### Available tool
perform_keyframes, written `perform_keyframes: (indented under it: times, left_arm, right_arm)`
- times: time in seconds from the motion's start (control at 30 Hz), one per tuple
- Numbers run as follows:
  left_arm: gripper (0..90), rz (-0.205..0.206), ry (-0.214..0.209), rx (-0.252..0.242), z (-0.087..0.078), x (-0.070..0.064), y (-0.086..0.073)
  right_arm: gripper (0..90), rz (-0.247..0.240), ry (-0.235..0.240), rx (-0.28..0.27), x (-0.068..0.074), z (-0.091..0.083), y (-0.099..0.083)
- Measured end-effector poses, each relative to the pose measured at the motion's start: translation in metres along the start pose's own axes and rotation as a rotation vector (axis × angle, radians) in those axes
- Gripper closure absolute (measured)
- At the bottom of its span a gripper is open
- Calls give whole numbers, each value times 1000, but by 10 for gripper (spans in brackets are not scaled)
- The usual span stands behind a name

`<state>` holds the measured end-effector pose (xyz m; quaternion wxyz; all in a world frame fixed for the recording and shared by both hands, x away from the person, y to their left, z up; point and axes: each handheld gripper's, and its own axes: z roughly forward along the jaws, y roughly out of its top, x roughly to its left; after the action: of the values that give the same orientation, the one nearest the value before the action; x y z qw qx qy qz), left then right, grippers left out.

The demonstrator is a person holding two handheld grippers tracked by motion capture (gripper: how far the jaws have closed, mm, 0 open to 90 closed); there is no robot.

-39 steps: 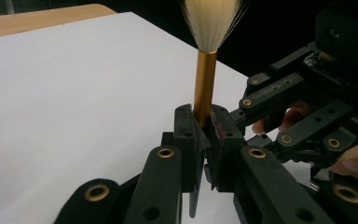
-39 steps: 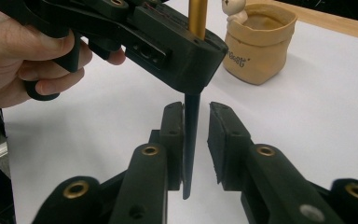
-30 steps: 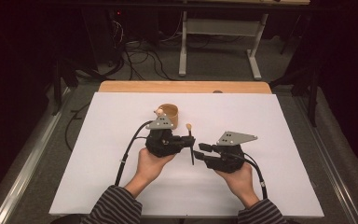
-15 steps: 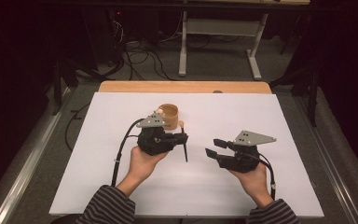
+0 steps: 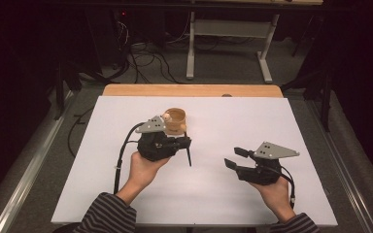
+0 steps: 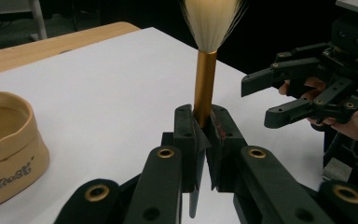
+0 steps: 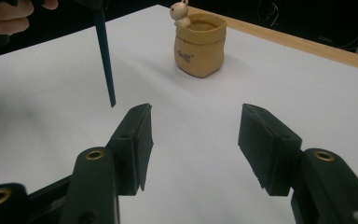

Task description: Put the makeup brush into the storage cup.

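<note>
My left gripper [image 6: 204, 135] is shut on a brush [image 6: 204, 84] with a gold ferrule, pale bristles and a dark handle. In the high view the left gripper [image 5: 182, 142] hovers just in front of a tan sack-shaped pot [image 5: 175, 120], and the brush's handle [image 5: 189, 156] points down at the white table. A small figure sits on the rim of the pot [image 7: 199, 44]. My right gripper [image 7: 193, 126] is open with nothing between its jaws. It sits to the right [image 5: 234, 158], apart from the brush handle [image 7: 105, 56].
A white sheet [image 5: 281, 126] covers the table, with a wooden strip [image 5: 194, 90] along the far edge. Beyond it are a dark floor, cables and a desk frame [image 5: 228, 29]. The pot [image 6: 7, 144] stands left of the brush in the left gripper view.
The two grippers have drawn apart. The right one moved to the right, away from the brush, and stands open. The left one shifted slightly left toward the pot, still holding the brush.
</note>
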<state>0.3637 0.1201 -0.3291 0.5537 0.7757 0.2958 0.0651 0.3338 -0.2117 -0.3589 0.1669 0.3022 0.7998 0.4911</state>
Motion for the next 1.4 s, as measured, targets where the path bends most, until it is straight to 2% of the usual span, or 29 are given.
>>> perform_keyframes:
  times: [0.23,0.43,0.57,0.7,0.9,1.07,1.13,1.4]
  left_arm:
    - [834,6,10,0,-5,2,1]
    - [834,-3,30,0,-11,7,1]
    - [834,-4,34,-8,-14,9,3]
    - [834,-11,43,-13,-17,12,3]
    - [834,-17,62,-18,-26,16,5]
    - [834,-29,75,-22,-29,24,9]
    - [834,-39,71,-25,-29,26,11]
    - [834,-24,113,-29,-30,34,27]
  right_arm:
    - [433,33,-42,11,-11,-8,-13]
    - [419,131,-94,-32,-25,-7,-29]
    - [411,112,-83,-42,-31,-13,-36]
    - [404,138,-86,-30,-36,-13,-41]
    - [402,148,-97,-24,-37,-11,-46]
    - [401,139,-117,-24,-37,-12,-48]
    - [401,143,-117,-18,-35,-13,-50]
    - [399,140,-124,-5,-36,-12,-53]
